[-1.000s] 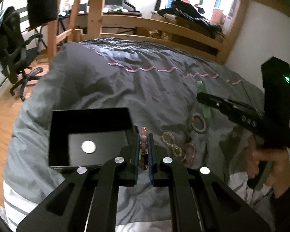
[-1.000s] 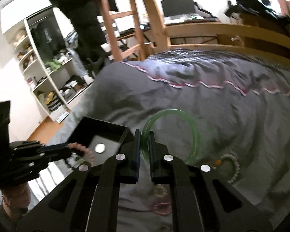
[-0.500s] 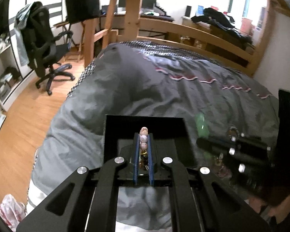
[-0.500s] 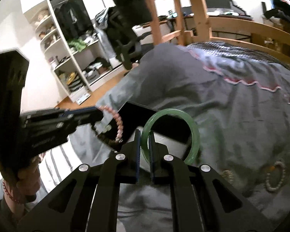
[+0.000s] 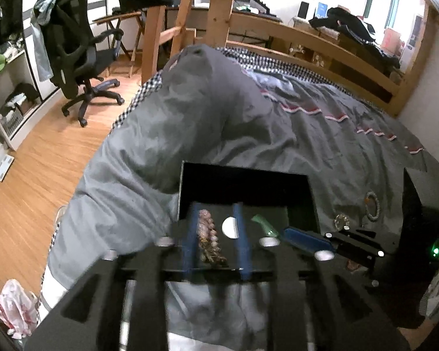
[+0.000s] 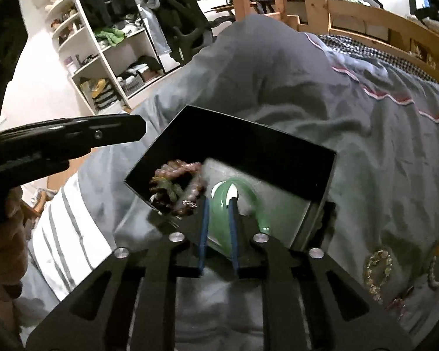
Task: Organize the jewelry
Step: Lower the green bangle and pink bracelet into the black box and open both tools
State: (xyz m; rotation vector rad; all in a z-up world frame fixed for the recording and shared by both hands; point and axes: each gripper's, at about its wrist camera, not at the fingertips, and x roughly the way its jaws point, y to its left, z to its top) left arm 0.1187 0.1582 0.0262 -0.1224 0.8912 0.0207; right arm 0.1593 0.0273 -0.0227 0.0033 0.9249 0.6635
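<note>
A grey duvet covers a wooden bed frame. A black office chair stands on the wood floor; white shelves hold clothes.

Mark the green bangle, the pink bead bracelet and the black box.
green bangle (image 6: pixel 250 197), right wrist view, right arc of the ring.
pink bead bracelet (image 6: pixel 177 165), right wrist view, top beads.
black box (image 6: pixel 248 146), right wrist view, inner far wall.
</note>
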